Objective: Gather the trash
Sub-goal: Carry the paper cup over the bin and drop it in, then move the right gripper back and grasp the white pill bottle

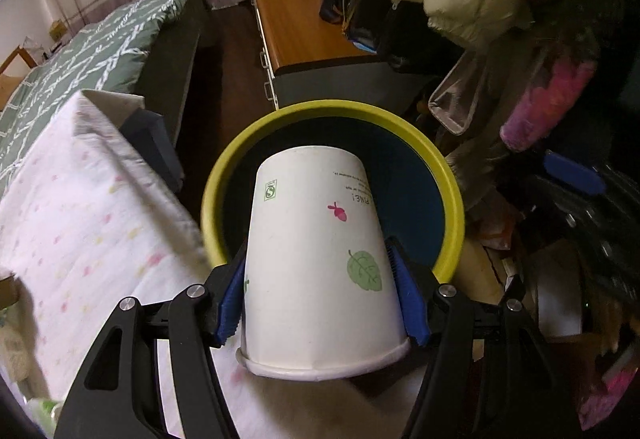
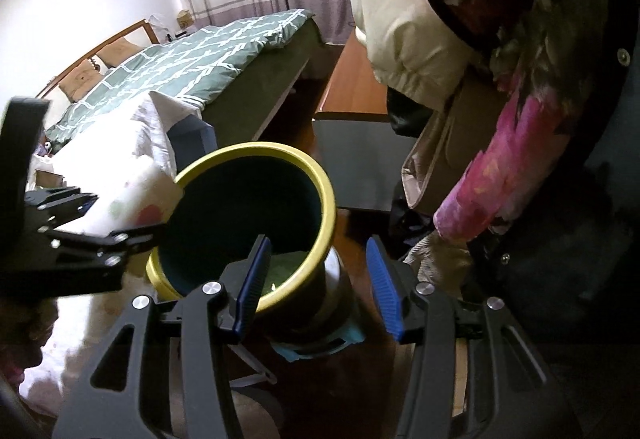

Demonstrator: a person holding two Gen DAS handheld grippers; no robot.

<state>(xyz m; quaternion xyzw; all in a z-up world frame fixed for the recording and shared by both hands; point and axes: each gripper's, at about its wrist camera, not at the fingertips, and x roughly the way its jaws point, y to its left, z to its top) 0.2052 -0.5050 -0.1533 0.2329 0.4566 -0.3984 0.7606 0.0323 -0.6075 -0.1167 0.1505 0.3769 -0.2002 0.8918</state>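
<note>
The white paper cup printed with a green leaf and a small pink fruit (image 1: 320, 259) is clamped between the blue ribbed pads (image 1: 408, 299) of the left gripper (image 1: 320, 295), which press on its two sides. The cup is held base forward and rim towards the camera, tilted over the open mouth of the round waste bin with the yellow-green rim and dark blue inside (image 1: 452, 199). Its base already reaches past the near edge of the bin's rim, but the cup is not yet let go, so the drop itself is still to come.

The cup looks clean and undented, its rolled rim intact, light and easily crushed by a harder squeeze.

In the right wrist view the same cup (image 2: 148, 199) shows blurred at the bin's left edge, and something pale green lies low inside the bin (image 2: 256, 155), so some trash may already be collected; what it is cannot be told.

The right gripper (image 2: 318, 279) stands with its jaws apart and nothing pressed between them, the bin's near rim lying in the gap.

A white cloth with pastel specks (image 1: 80, 207) lies left of the bin, a bed with a green patterned quilt (image 1: 92, 43) beyond it.
</note>
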